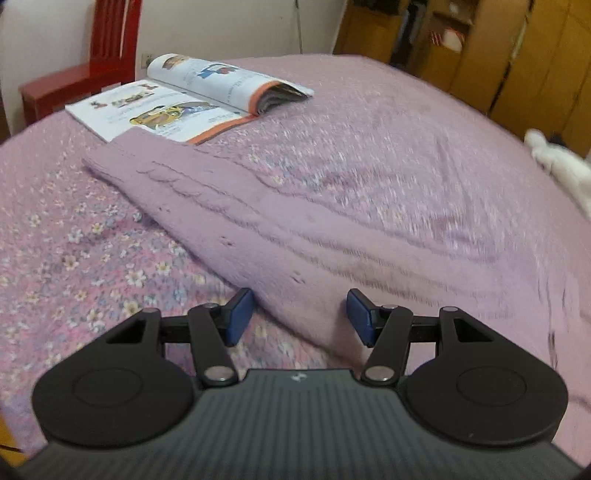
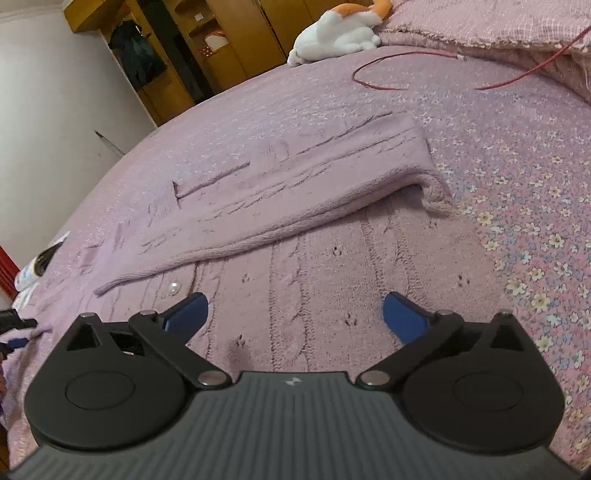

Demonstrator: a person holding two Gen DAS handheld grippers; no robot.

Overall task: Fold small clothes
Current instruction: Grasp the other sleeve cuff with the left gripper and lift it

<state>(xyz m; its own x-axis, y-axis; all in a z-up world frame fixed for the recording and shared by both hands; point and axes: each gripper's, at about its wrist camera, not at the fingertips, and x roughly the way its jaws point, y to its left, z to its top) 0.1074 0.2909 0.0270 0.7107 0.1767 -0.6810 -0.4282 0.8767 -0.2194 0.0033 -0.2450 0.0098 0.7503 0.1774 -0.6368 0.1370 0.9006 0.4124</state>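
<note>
Purple knit fills both views: a small sweater [image 1: 280,229] lies flat on the bed [image 1: 424,122], which has a pink cover with little flowers.

From the left wrist camera, the left tongs [image 1: 300,317] sit low over the near edge of the sweater. Their two blue pads [image 1: 239,316] stand apart, released, with nothing between them but the sweater's edge below. The sweater runs away from the tongs in a long slant toward an open magazine [image 1: 177,99], and its far corner lies on the magazine's page. Left of the sweater there is bare flowered cover. Right of it there is a wide stretch of cover up to the bed's far edge. Only this view shows a red chair [image 1: 85,66] behind the magazine and brown cupboards [image 1: 517,55] past the bed. The picture is a bit blurry.

From the right wrist camera, the right tongs [image 2: 295,314] hover just above the sweater [image 2: 314,266], spread wide, holding nothing. A sleeve [image 2: 295,184] is folded across the body, and its cuff ends near the sweater's right edge. A shiny button [image 2: 174,287] shows near the left pad. Right of the sweater is open flowered cover. Only this view shows a white and orange soft toy [image 2: 340,33], a red cord [image 2: 461,62] and a pillow [image 2: 498,26] at the far end of the bed.
</note>
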